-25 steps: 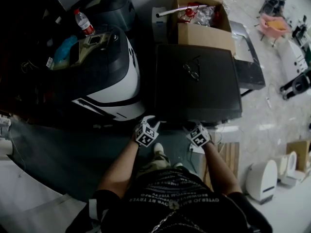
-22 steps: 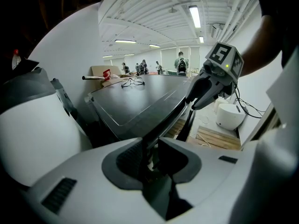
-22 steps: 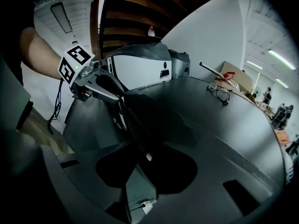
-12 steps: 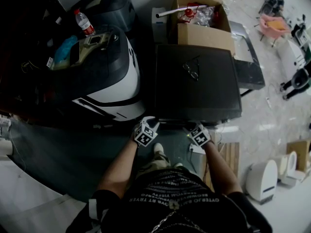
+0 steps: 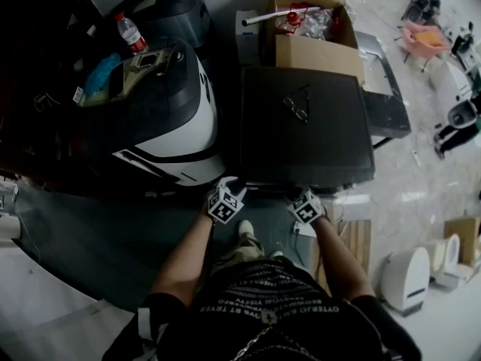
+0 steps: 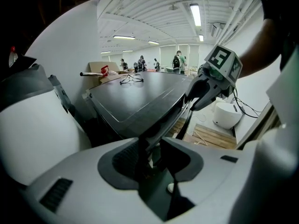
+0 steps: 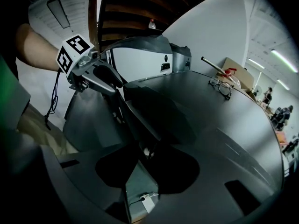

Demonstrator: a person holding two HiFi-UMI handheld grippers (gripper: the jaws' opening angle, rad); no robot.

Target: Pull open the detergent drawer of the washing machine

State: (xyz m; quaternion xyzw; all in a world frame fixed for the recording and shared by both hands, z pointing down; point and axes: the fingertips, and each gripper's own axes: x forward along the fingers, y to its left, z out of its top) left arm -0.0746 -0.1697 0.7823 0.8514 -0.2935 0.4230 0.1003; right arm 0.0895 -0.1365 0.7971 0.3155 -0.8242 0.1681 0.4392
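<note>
A person is seen from above at a dark washing machine, with eyeglasses lying on its top and a cardboard box behind; the left gripper and right gripper are both laid at its front edge, the left at the corner; the detergent drawer, judged to sit under that corner, is hidden by the overhanging top.

In the left gripper view, the jaws have just been opening and are held at their widest; the machine's front lip is seen running between them, unpinched.

In the right gripper view, the jaws are narrowly parted about the same lip; nothing is clamped.

The drawer is expected to be light, rigid, smooth plastic on a stiff slide; it is best taken by the recess in its face and drawn straight out, lest the pads slip.
</note>
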